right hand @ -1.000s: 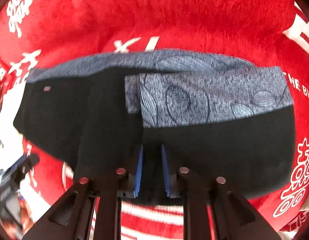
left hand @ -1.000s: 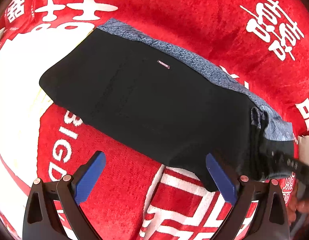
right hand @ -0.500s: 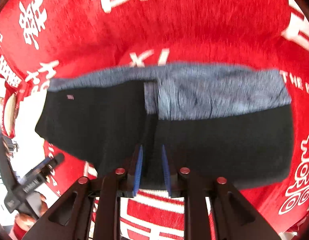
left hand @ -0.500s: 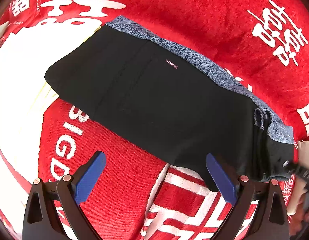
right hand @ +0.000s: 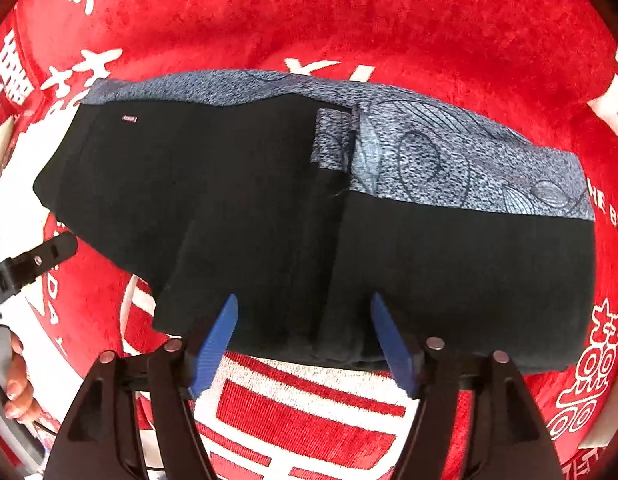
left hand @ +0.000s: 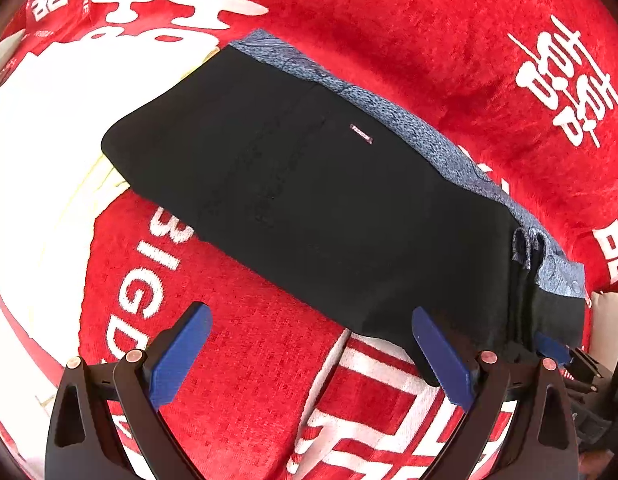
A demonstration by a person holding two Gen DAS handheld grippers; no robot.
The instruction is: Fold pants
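The black pants with a blue-grey patterned band lie folded on the red cloth. My left gripper hovers wide open over their near edge, and nothing sits between its blue pads. In the right wrist view the pants fill the middle, with the patterned band along the far side. My right gripper is opening. The folded near edge of the pants lies between its pads, which stand clear of the cloth. The right gripper's blue pad also shows at the pants' right end.
A red plush cloth with white characters and a large white patch covers the surface. The left gripper's black body and a hand show at the left edge of the right wrist view.
The right gripper's jaws, pinched on the pants' near fold before, have spread apart and let the fabric go. The left gripper has stayed open and nearly still.
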